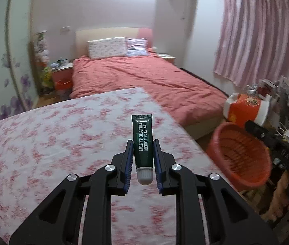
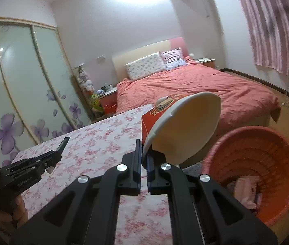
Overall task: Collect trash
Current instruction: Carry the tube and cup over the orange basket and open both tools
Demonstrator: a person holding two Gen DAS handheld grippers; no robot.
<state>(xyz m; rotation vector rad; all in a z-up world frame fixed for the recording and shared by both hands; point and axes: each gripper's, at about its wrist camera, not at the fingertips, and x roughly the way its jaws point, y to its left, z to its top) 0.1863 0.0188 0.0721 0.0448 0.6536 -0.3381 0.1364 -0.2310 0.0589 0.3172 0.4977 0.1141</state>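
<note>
My left gripper (image 1: 143,145) is shut on a dark green lip gel tube (image 1: 142,143) with a white cap, held above the floral table (image 1: 42,143). It also shows in the right wrist view (image 2: 59,151). My right gripper (image 2: 143,149) is shut on the rim of an orange and white paper cup (image 2: 183,126), tilted on its side beyond the table's right edge. That cup also shows in the left wrist view (image 1: 244,110). An orange plastic basket (image 2: 256,163) stands on the floor to the right, with pink wrappers (image 2: 246,189) inside; it also shows in the left wrist view (image 1: 242,153).
A bed with a red cover (image 1: 144,75) lies beyond the table. A mirrored wardrobe (image 2: 22,81) stands at the left. Pink curtains (image 1: 256,40) and cluttered shelves (image 1: 283,102) are at the right.
</note>
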